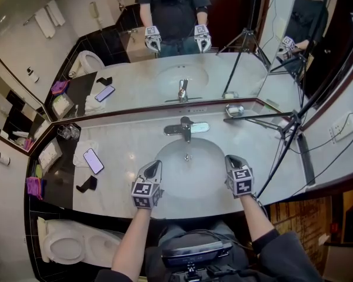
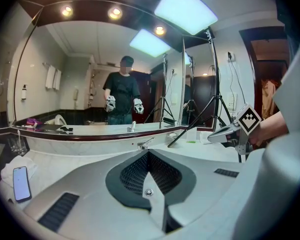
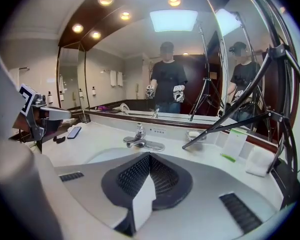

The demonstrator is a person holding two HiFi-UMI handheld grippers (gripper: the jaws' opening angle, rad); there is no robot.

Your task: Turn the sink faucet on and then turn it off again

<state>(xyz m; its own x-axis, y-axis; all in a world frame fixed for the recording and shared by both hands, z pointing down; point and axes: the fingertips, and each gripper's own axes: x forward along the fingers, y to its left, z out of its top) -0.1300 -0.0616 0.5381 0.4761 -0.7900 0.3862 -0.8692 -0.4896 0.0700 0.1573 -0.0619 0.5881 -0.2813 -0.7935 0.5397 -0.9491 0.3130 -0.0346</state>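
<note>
Bathroom desk [image 1: 129, 140] bears the faucet [image 1: 185, 128]; short of it, left claw [image 1: 155, 168] and right claw [image 1: 233, 160] hover, jaws together and empty, likely ready to nudge it.

I see the chrome faucet [image 1: 186, 128] standing upright on its shiny base plate at the back rim of the oval white sink [image 1: 191, 175]. It is centred behind the bowl, with its short spout reaching over the basin toward me.
</note>
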